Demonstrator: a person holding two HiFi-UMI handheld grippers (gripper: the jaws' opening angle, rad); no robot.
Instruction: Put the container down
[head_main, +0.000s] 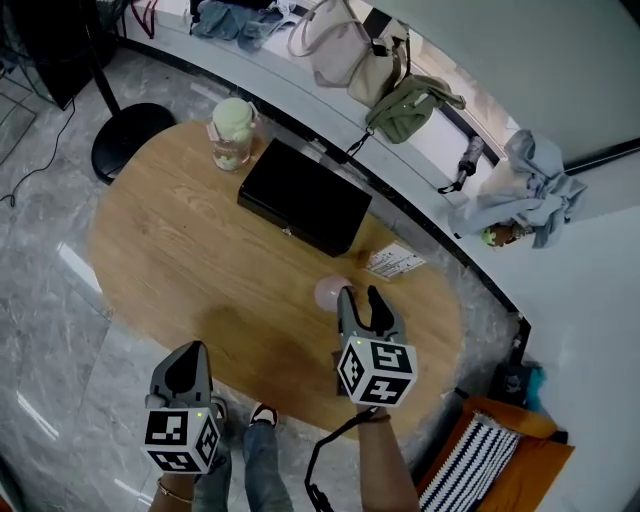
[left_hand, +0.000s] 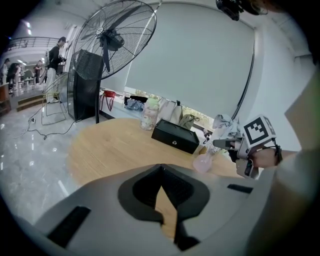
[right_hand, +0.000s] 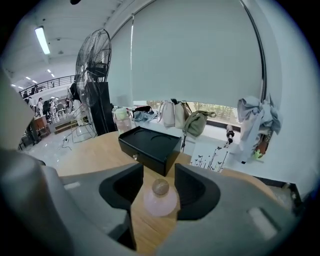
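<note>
A small pink container with a brown stopper stands upright on the oval wooden table. In the right gripper view it sits between the spread jaws of my right gripper, and neither pad presses on it. The head view shows the container just left of the right gripper's fingertips. My left gripper hangs over the table's near edge, far from the container, empty. Its jaw tips meet. The left gripper view shows the container under the right gripper.
A black box lies beyond the container. A jar with a pale green lid stands at the table's far left. A printed card rests by the far edge. Bags sit on the window ledge; a fan base stands on the floor.
</note>
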